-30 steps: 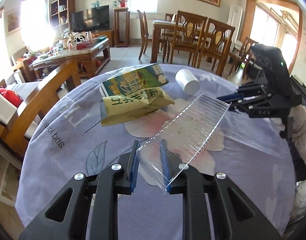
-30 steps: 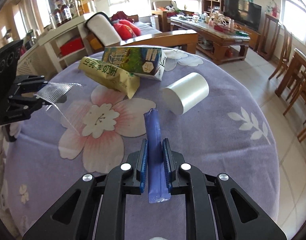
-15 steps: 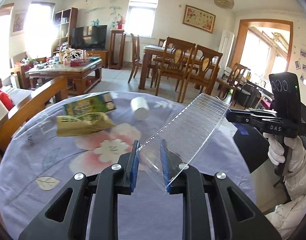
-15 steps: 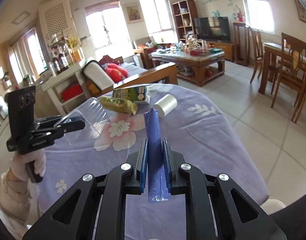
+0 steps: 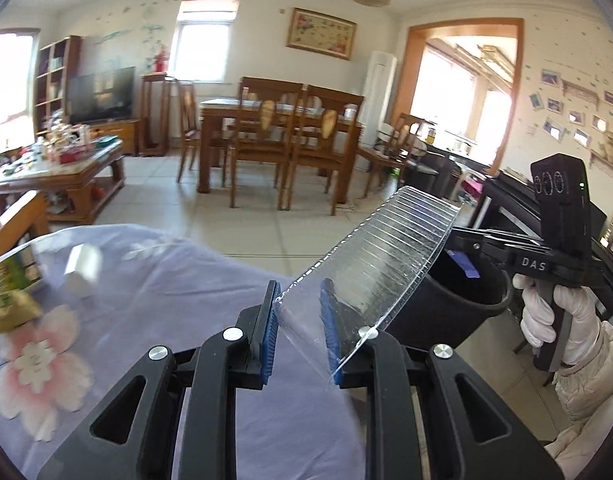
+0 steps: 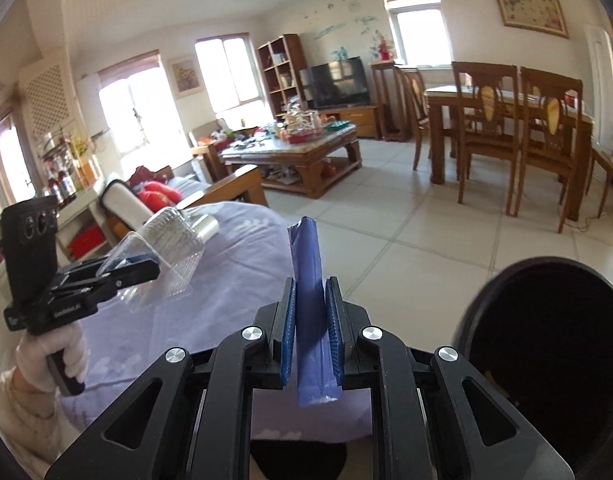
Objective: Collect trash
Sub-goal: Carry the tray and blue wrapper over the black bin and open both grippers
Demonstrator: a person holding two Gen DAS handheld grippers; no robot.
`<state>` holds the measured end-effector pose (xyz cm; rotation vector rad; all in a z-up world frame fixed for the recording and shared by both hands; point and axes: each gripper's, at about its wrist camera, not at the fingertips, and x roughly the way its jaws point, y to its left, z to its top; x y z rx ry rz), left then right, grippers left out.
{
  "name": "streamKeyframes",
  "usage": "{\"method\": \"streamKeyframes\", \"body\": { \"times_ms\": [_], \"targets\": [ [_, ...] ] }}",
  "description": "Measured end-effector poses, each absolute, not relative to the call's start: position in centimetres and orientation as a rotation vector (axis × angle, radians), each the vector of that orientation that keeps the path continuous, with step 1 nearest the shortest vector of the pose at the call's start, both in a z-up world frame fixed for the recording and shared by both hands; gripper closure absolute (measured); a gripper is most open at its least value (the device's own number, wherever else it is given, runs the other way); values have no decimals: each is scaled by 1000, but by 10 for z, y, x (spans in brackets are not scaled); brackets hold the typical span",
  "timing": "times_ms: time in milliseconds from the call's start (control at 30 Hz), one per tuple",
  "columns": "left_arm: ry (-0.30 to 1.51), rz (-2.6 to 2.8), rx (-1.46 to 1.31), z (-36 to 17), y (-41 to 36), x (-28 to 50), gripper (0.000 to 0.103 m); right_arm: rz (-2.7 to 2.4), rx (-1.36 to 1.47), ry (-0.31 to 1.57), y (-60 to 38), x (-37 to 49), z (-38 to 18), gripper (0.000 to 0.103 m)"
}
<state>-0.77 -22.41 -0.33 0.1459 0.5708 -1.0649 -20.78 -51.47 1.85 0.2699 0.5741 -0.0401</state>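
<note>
My left gripper (image 5: 296, 320) is shut on a clear ribbed plastic tray (image 5: 386, 256), held over the table's edge. It also shows in the right wrist view (image 6: 166, 256). My right gripper (image 6: 310, 320) is shut on a blue wrapper (image 6: 308, 280); in the left wrist view that gripper (image 5: 466, 252) holds the wrapper above a black bin (image 5: 458, 308). The bin (image 6: 546, 344) stands at lower right in the right wrist view. A white cup (image 5: 82, 264) and a green carton (image 5: 6, 276) lie on the purple-clothed table (image 5: 186, 280).
A yellow packet (image 5: 6, 316) lies under the carton at the left edge. A dining table with chairs (image 5: 282, 136) and a cluttered coffee table (image 5: 54, 164) stand across the tiled floor. A sofa with red cushions (image 6: 154, 192) is behind the table.
Both grippers have swung away from the table's middle toward the black bin, each still holding its item. The bin has come into view; the carton and cup have slid to the left edge.
</note>
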Motion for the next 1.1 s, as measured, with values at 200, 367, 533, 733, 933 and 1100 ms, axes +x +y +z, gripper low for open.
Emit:
{"method": "streamKeyframes", "body": {
  "times_ms": [200, 367, 533, 733, 933, 1100],
  "targets": [
    [566, -1174, 193, -6, -294, -33, 81, -150, 337, 564, -575, -261, 2, 87],
    [564, -1233, 225, -11, -341, -51, 81, -235, 394, 556, -616, -302, -15, 87],
    [586, -1269, 262, -21, -386, -64, 81, -294, 437, 555, -647, -329, -33, 87],
    [622, -1271, 322, -37, -416, -76, 81, -329, 466, 566, -663, -346, -54, 87],
    [646, -1247, 388, -55, -435, -81, 81, -360, 473, 571, -668, -353, -66, 87],
    [645, -1210, 433, -62, -448, -86, 81, -381, 475, 577, -671, -354, -71, 87]
  ]
}}
